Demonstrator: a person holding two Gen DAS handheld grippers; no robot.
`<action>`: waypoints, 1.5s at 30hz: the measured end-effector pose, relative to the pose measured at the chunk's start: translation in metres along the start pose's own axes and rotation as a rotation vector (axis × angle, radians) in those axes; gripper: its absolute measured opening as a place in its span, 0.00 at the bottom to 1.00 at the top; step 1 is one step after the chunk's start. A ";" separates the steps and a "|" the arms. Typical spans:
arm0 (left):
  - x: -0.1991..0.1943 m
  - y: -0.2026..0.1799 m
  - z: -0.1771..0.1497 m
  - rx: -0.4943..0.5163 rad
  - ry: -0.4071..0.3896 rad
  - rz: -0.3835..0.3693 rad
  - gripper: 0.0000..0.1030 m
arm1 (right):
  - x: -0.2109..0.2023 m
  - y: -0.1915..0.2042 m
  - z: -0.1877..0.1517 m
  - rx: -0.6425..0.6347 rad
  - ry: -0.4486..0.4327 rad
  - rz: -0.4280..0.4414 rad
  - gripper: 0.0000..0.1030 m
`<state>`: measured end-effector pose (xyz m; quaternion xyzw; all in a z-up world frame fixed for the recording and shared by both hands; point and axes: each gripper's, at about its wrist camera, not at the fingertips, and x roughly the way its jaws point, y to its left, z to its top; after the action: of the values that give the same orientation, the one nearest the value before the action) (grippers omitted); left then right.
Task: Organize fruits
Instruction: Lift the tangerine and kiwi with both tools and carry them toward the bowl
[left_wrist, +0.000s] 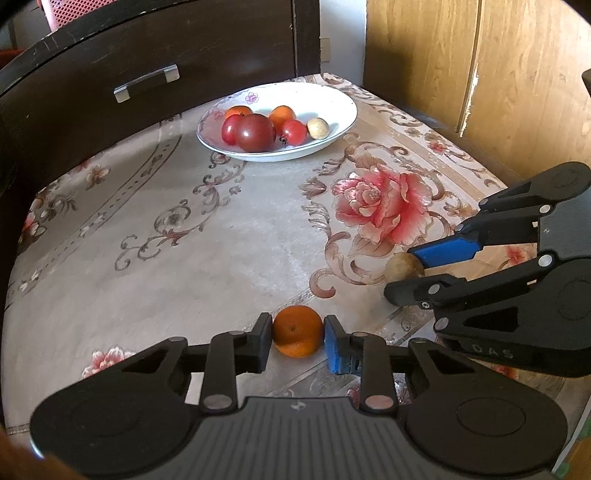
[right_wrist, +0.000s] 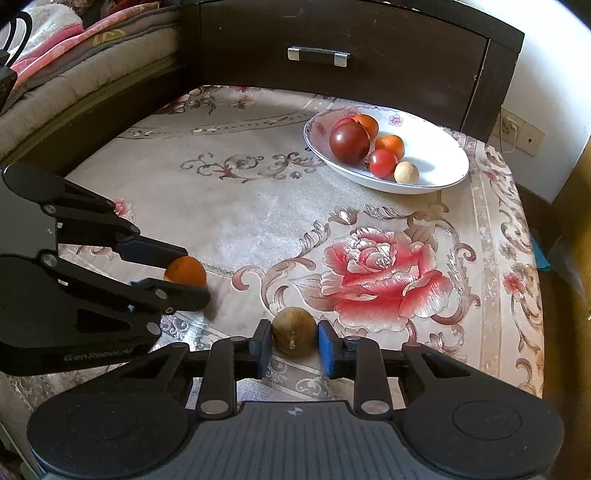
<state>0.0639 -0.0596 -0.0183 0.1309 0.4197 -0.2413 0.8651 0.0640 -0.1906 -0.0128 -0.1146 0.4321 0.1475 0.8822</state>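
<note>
A worktop (left_wrist: 229, 236) under a pale cloth printed with scrolls and a big red rose (left_wrist: 384, 203) fills both views. Behind it stands a dark wooden cabinet (left_wrist: 155, 55) with a drawer and a metal handle (left_wrist: 147, 82). Light wooden panels (left_wrist: 480, 74) rise at the right of the left wrist view. In the right wrist view a cushioned sofa (right_wrist: 85, 70) with folded fabric sits at the far left, and a wall socket (right_wrist: 511, 123) shows at the right.

A white bowl (left_wrist: 332, 99) with small flower prints stands at the far side of the worktop, near the cabinet. It holds a dark red tomato (left_wrist: 255, 132), two smaller red tomatoes, two orange fruits and one small tan fruit (left_wrist: 317, 128).

The left gripper (left_wrist: 298, 334) lies low over the near edge of the cloth, pointing toward the bowl. Its jaws pinch an orange (left_wrist: 297, 330), one pad against each side, and the fruit sits on the cloth.

The right gripper (right_wrist: 294, 338) is just beside it, angled in toward the left one and equally low. Its jaws close on a brown fruit (right_wrist: 294, 336) that rests on the cloth at the edge of the rose; the blue pads touch both sides. The two held fruits are near each other and well apart from the bowl.
</note>
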 end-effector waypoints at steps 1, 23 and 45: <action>0.000 -0.001 0.001 0.002 -0.002 0.000 0.37 | 0.000 0.000 0.000 0.000 -0.002 0.003 0.20; -0.001 0.004 0.023 -0.015 -0.058 0.015 0.36 | -0.004 -0.012 0.016 0.063 -0.062 0.002 0.21; 0.001 0.007 0.042 -0.020 -0.099 0.028 0.36 | -0.003 -0.023 0.027 0.097 -0.103 -0.016 0.22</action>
<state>0.0959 -0.0721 0.0066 0.1158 0.3770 -0.2311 0.8894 0.0901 -0.2034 0.0080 -0.0675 0.3921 0.1249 0.9089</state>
